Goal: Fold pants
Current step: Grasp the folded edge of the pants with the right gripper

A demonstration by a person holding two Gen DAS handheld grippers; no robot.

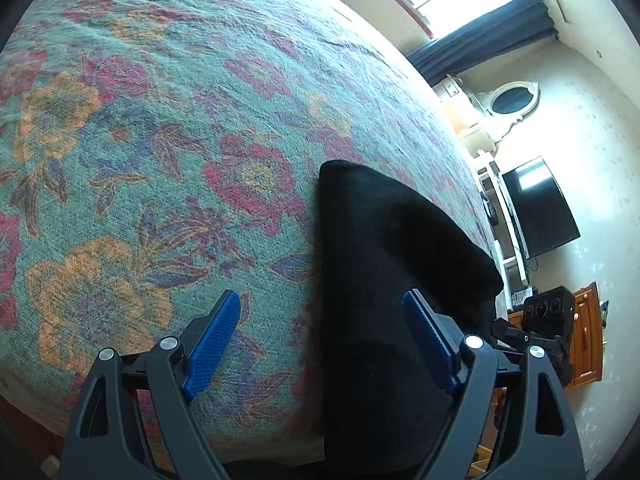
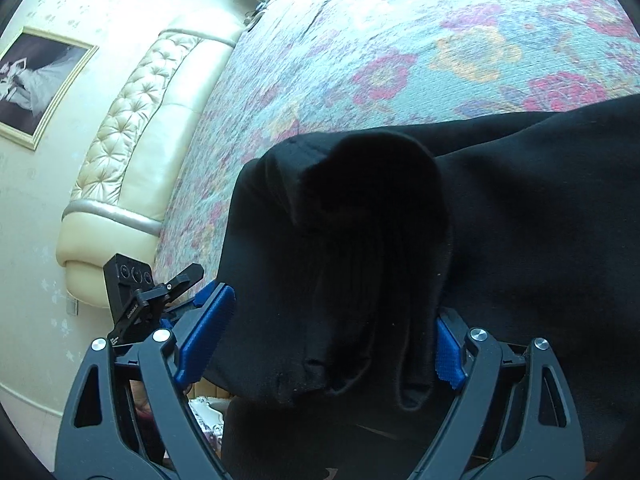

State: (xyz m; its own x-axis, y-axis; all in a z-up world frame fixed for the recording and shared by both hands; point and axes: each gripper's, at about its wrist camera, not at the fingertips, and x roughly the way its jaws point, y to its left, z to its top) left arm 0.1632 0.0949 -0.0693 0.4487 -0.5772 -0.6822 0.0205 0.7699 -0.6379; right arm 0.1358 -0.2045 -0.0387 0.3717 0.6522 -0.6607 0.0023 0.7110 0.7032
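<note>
Black pants (image 2: 400, 240) on the floral bedspread (image 1: 160, 120) — both the left gripper (image 1: 320, 340) and right gripper (image 2: 332, 340) are held wide, unclamped — are best seized at matched edges, lower centre.

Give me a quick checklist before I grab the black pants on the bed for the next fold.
1. Left claw open: ok.
2. Right claw open: ok.
3. Black pants lie on the floral bedspread: ok.
4. Cloth between the right claw's fingers: ok, bunched there, not pinched.
5. Left claw centred on the pants: not ok, only its right finger is over them.
6. Pants lie flat: not ok, bunched in the right wrist view.
</note>
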